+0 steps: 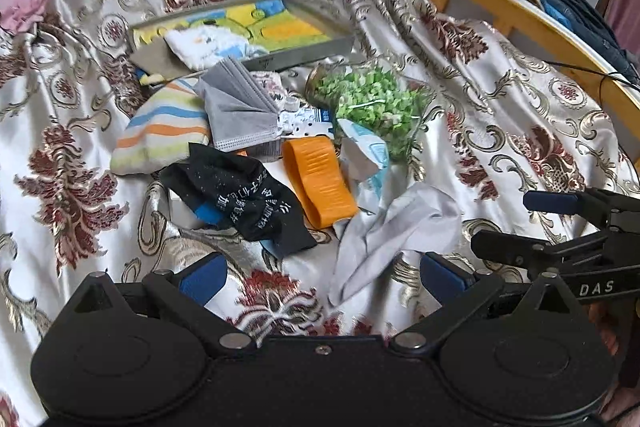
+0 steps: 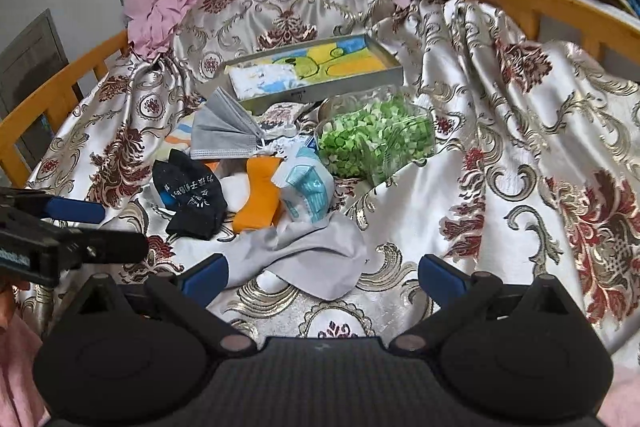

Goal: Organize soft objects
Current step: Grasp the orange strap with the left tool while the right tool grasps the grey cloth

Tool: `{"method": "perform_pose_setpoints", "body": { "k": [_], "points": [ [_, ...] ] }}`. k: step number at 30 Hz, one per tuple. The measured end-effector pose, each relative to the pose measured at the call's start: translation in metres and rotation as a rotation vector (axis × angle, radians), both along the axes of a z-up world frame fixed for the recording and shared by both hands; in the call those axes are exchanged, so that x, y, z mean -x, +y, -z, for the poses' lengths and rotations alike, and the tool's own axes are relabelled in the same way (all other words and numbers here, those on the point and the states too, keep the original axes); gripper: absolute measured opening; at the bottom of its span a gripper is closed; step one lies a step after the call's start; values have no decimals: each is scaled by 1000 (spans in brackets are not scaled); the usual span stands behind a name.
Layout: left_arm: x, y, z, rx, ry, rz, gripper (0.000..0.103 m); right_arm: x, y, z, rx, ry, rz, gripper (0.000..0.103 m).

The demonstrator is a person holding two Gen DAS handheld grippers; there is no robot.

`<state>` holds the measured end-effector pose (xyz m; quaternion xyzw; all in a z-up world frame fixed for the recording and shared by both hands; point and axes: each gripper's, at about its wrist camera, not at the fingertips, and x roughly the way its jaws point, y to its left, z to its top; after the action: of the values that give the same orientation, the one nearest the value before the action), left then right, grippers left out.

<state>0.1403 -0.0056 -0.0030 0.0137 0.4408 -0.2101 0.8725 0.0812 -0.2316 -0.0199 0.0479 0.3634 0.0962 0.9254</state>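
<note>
Right, from the left wrist view the left gripper hovers low over the brocade bedspread with its jaws spread wide and nothing between them, and the pile of soft things sits just ahead. Nearest is a limp grey cloth, crumpled into ridges, one tail trailing down between the blue pads; I'd judge it feather-light and floppy, so a pinch on a raised fold should lift it, though it will drape and drag. Beside it a black sock lies flat, stretchy by the look of it, best taken at a bunched edge. Beyond, a grey face mask fans open over a striped cloth, and a shallow tray further back already holds a small white printed cloth, likely the place for the rest. Over to the right wrist view: the right gripper is likewise wide open and empty, the grey cloth right at its fingertips, its left pad touching or nearly touching the cloth's edge. The orange piece looks firmer and ribbed, the plastic packet crinkly and slippery. The left gripper's arm shows at the left edge.
</note>
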Motion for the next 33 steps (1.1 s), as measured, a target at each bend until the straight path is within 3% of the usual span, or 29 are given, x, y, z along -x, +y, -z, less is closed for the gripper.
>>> {"method": "perform_pose_setpoints", "body": {
  "k": [3, 7, 12, 18, 23, 29, 33],
  "points": [
    [-18, -1, 3, 9, 14, 24, 102, -11, 2, 2, 9, 5, -25, 103],
    [-35, -8, 4, -32, -73, 77, 102, -32, 8, 9, 6, 49, -106, 103],
    [-64, -12, 15, 5, -63, 61, 102, -59, 16, 4, -18, 51, -281, 103],
    [-94, -15, 24, 66, -49, 52, 102, -72, 31, -7, 180, -63, -514, 103],
    [-117, -21, 38, 148, 6, 53, 102, -69, 43, 2, 268, -77, -686, 103],
    [-139, -27, 57, 190, 45, 64, 102, -81, 48, 25, 205, 27, -712, 98],
    [-147, -35, 64, 165, 20, 86, 102, -94, 48, 38, 182, 117, -703, 93]
  ]
}}
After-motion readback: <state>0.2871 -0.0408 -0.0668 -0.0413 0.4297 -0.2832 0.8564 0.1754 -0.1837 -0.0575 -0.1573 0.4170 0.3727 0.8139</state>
